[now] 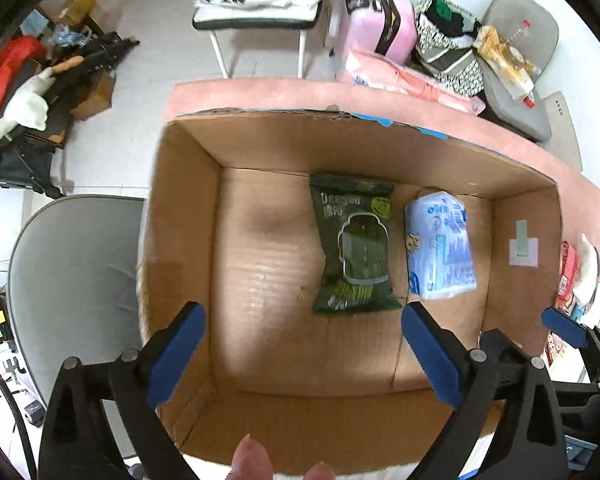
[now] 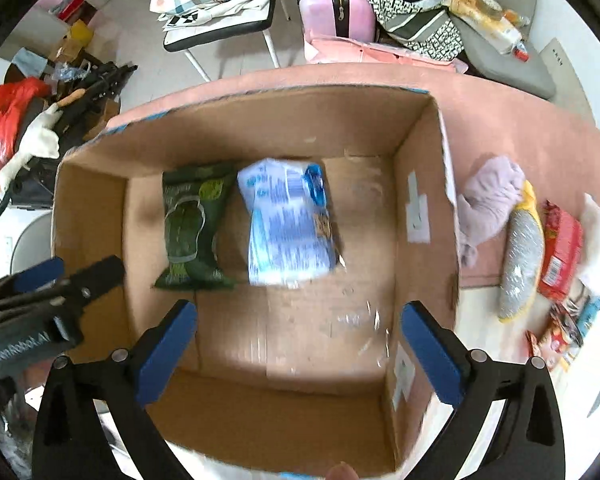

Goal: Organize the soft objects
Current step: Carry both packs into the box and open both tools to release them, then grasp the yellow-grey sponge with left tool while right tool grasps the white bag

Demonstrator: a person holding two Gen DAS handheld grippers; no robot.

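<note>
Two packs, green (image 1: 354,246) and seemingly-crinkled blue (image 1: 440,246), boxed.

A brown cardboard box (image 1: 260,280) was seen at the centre of the frame, its far rim edged with blue tape. A dark green packet (image 1: 354,246) with pale lettering and a white-and-blue printed packet (image 1: 440,246) were shown inside. Blue pads were seen on the black left gripper (image 1: 302,354). At the right of the right wrist view, a lilac cloth (image 2: 490,204), a grey-and-yellow cushion (image 2: 520,260) and a red packet (image 2: 560,248) were shown on a pink tabletop (image 2: 520,128).
</note>
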